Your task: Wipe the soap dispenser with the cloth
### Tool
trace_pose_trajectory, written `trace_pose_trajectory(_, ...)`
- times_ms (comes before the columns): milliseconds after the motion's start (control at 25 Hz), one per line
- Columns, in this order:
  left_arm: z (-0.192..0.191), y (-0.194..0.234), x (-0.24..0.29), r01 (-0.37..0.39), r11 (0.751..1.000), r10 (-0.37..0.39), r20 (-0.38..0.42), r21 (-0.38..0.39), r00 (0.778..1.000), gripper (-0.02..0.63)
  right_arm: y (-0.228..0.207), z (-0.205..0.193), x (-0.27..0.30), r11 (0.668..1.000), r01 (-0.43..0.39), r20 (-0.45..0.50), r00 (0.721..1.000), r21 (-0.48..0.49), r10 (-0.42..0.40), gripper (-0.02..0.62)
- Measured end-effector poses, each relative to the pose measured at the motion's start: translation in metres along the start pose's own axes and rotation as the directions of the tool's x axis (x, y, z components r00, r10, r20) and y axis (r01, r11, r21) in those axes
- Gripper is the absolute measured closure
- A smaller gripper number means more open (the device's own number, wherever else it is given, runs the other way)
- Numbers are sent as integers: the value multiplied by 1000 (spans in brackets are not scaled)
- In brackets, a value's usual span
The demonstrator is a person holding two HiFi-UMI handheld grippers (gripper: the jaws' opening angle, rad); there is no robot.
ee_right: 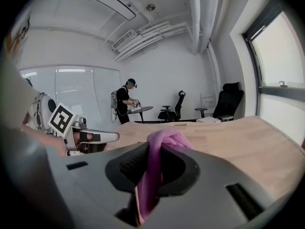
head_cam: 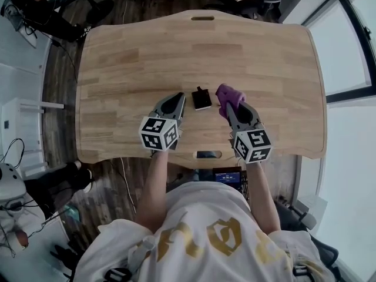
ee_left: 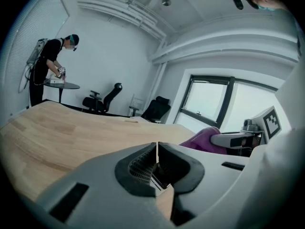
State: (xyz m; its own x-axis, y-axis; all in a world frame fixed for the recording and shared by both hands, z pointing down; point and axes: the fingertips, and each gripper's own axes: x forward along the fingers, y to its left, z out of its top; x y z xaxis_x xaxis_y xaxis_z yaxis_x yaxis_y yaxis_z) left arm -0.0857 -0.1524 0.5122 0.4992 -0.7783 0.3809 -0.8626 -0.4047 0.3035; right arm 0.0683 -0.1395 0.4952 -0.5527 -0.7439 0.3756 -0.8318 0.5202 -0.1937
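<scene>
A small black soap dispenser (head_cam: pixel 201 98) lies flat on the wooden table (head_cam: pixel 129 57), between my two grippers. My left gripper (head_cam: pixel 178 98) is just left of it, jaws shut tip to tip (ee_left: pixel 157 147), with nothing seen pinched between them. My right gripper (head_cam: pixel 229 107) is just right of the dispenser and is shut on a purple cloth (head_cam: pixel 228 96). The cloth (ee_right: pixel 164 140) bunches over the closed jaws (ee_right: pixel 153 151) and hangs down between them. From the left gripper view the cloth (ee_left: pixel 205 140) and the right gripper (ee_left: pixel 233 140) show at the right.
The table has a handle slot at its far edge (head_cam: pixel 202 18) and another at the near edge (head_cam: pixel 207 154). A person (ee_right: pixel 125 101) stands at a small round table in the background, with office chairs (ee_right: pixel 228 101) and windows (ee_left: pixel 209 101) beyond.
</scene>
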Motion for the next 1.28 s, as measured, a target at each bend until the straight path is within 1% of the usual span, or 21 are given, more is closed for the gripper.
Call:
trace_pose_trajectory(160,-14,0,7,24,999,-23,-29,31,999,595,-1,-9,9,1000,-15,-30,999,5,15,543)
trace_pose_trajectory(360,-32,6,16,34,999,-32,-85,18,996,595,-2,-16,20,1000,-29,-59,998,9,30,543)
trace_pose_trajectory(560,-41,4,26,94,995,-91,-98,25,991,592,-6,-24,31,999,-37,-88,995,12,38,543)
trace_pose_trajectory(680,-47,4,31,124,992,-123,-103,4,987,546,-7,-32,36,999,-39,-115,993,7,39,545)
trace_pose_trajectory(800,-55,7,35,134,991,-133,-133,3,982,518,-9,-39,39,999,-40,-137,990,10,41,544)
trace_pose_trajectory(880,-59,5,38,164,986,-162,-148,0,976,490,-11,-40,42,999,-42,-146,988,13,44,543)
trace_pose_trajectory(1000,-64,-5,41,251,968,-247,-151,10,957,407,-12,-44,44,999,-47,-162,986,15,49,543)
trace_pose_trajectory(1080,-68,-14,42,317,946,-303,-168,65,938,365,-12,-47,46,999,-52,-171,984,16,54,543)
trace_pose_trajectory(1160,-77,-17,44,355,926,-325,-208,127,922,342,-13,-49,48,998,-55,-178,982,19,57,544)
trace_pose_trajectory(1280,-85,-16,49,374,912,-331,-239,166,913,317,-14,-52,50,998,-58,-190,980,23,61,543)
